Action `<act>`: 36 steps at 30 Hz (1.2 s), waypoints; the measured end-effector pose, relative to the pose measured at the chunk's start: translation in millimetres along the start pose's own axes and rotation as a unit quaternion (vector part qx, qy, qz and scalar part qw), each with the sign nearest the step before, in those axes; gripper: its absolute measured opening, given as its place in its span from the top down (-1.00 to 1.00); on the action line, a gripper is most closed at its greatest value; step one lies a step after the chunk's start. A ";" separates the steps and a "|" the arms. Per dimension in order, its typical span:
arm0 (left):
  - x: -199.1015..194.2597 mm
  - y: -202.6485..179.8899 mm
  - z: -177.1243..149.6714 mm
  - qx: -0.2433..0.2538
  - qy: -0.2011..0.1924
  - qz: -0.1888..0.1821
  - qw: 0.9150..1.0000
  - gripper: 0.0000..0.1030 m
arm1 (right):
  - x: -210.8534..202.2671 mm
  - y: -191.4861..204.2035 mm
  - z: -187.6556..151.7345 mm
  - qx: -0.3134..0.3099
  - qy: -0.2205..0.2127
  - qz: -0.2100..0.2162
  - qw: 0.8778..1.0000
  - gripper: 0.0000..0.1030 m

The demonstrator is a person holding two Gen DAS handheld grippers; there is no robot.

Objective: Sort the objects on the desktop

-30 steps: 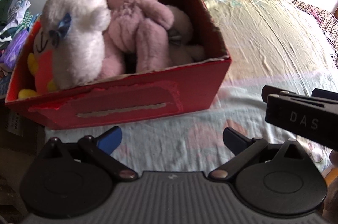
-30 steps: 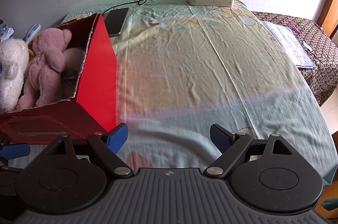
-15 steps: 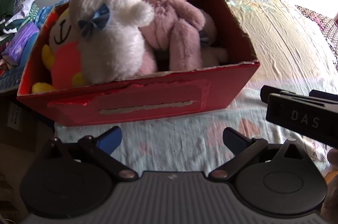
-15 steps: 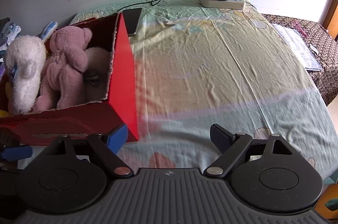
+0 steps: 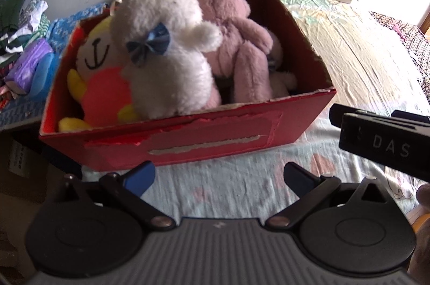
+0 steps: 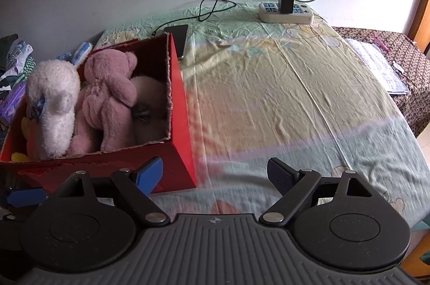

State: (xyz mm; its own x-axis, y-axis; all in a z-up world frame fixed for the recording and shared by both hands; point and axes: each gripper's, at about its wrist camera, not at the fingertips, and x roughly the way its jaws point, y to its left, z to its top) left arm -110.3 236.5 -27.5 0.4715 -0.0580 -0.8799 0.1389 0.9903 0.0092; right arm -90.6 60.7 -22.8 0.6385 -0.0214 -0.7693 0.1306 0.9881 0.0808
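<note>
- Right, we hold the left gripper (image 5: 219, 173) spread wide and empty, hovering over the sheet just in front of the red cardboard box (image 5: 188, 139).
- We hold the right gripper (image 6: 215, 172) spread wide too, nothing between its fingers; its blue left fingertip (image 6: 150, 172) sits near the box's front right corner.
- Inside the box we see a white plush (image 5: 166, 53) with a blue bow leaning on top, a pink plush bear (image 5: 239, 48) beside it, and a cream toy with an orange body and yellow limbs (image 5: 99, 86) tucked at the left end.
- A pale plush (image 6: 150, 102) lies low against the box's right wall, half hidden behind the bear.
- The bedsheet (image 6: 295, 96) to the right of the box lies bare.
- At the far end we spot a phone (image 6: 178, 36) just behind the box and a power strip (image 6: 286, 13) with a black charger plugged in.
- Folded clothes (image 5: 24, 43) are heaped off to the left of the box.
</note>
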 end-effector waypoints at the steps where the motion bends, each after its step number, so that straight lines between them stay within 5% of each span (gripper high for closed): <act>1: -2.4 1.8 -0.1 0.002 -0.003 0.001 1.000 -0.98 | -2.3 2.2 -0.2 -0.001 -0.004 -0.001 1.000 -0.70; 15: -35.9 35.0 8.0 -0.014 -0.041 0.014 0.999 -0.98 | -28.1 26.4 2.0 0.003 -0.036 -0.003 0.999 -0.67; 23: -50.7 44.4 30.5 -0.022 -0.057 0.045 0.997 -0.98 | -48.8 42.1 20.8 -0.018 -0.095 0.020 0.995 -0.57; 36: -53.5 61.2 61.1 -0.039 -0.055 0.095 0.993 -0.98 | -43.2 56.3 45.8 -0.021 -0.093 0.089 0.991 -0.46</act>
State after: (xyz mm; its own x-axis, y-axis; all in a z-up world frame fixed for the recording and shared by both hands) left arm -73.8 292.4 49.1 0.5749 0.1219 -0.8091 -0.0270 0.9911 0.1301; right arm -76.0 110.2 44.0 0.7783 0.1293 -0.6144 -0.0261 0.9844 0.1741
